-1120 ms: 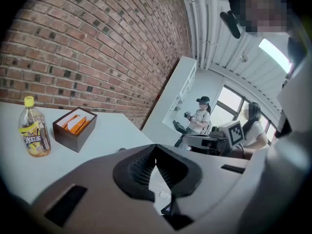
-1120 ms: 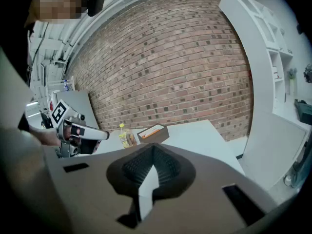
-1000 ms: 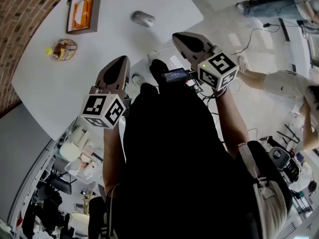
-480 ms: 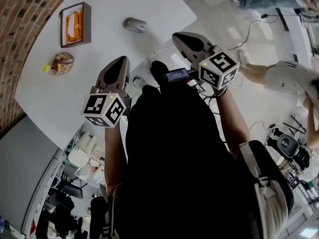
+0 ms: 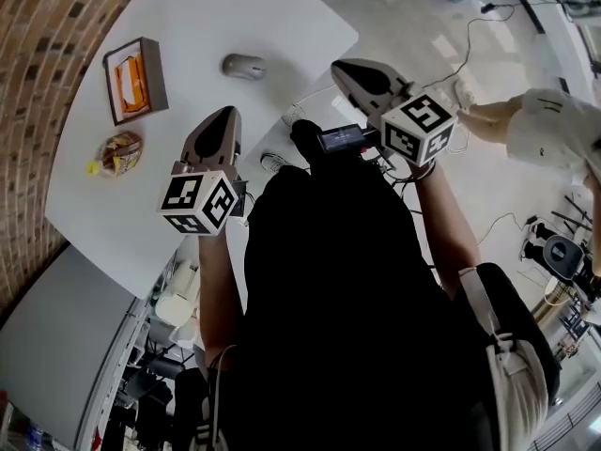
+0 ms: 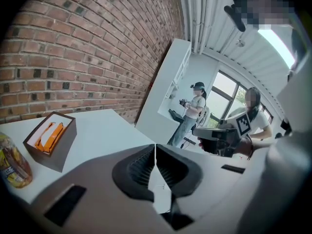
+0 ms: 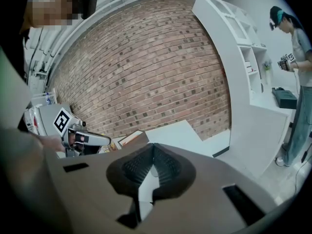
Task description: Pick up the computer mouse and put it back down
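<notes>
Item: computer mouse (image 5: 243, 66), grey, low and domed; lies flat on the white table (image 5: 216, 7), well apart from the box, on the box's side facing the person's right gripper; untouched, nothing on it.

Landmark: open box (image 5: 134, 80) with orange contents, on the same table; a snack packet (image 5: 120, 150) lies near the box, on the side toward the person.

Left gripper (image 5: 223, 113): jaws closed pad to pad, nothing between them; held over the table between box and mouse, short of both.

Right gripper (image 5: 337, 65): jaws likewise pressed together, empty; beyond the mouse from the box, off the table edge.

Handling, judged: probably light; rigid plastic shell, smooth and rounded, so apt to slip; best pinched across its two long flanks at mid-body, low down, not on the domed top or buttons; either gripper must open first.
</notes>
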`<state>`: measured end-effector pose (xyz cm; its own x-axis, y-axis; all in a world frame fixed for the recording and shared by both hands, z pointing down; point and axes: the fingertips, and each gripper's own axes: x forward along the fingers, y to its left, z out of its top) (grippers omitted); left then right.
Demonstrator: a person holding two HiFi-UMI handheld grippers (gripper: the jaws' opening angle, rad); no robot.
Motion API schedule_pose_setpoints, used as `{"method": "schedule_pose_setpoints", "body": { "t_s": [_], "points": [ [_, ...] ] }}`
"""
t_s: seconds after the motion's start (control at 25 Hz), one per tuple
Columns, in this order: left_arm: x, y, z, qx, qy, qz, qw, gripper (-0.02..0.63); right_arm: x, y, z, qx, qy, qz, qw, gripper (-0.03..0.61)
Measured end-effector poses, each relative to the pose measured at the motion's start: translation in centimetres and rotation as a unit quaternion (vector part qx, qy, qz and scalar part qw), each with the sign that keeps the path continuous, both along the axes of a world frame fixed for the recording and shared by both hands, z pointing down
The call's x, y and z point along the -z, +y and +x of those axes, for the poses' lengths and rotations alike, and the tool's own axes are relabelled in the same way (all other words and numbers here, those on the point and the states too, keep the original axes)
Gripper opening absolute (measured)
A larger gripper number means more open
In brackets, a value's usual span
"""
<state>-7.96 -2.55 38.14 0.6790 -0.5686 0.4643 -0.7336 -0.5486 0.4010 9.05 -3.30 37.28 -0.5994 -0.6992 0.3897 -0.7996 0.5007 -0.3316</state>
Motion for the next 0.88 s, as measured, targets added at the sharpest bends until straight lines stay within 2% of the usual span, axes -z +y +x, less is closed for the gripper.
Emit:
{"method": "schedule_pose_setpoints", "body": {
  "t_s": [0.36,0.6,0.88],
  "points": [
    [-1.1,-2.8,2.3,-0.057,-0.052,0.006,0.9970,0.015,-0.5,-1.2,2.7,-0.021,-0.006,-0.011,1.000,0.017],
    [-3.2,-3.9,2.8,-0.097,-0.097,0.004,0.9905,0.017,-1.1,-1.6,3.6,-0.025,-0.007,-0.022,0.999,0.015],
    [-6.0,-4.1,2.8,-0.144,-0.147,0.003,0.9785,0.017,-1.5,-1.9,3.9,-0.030,-0.007,-0.031,0.999,0.016]
  ]
}}
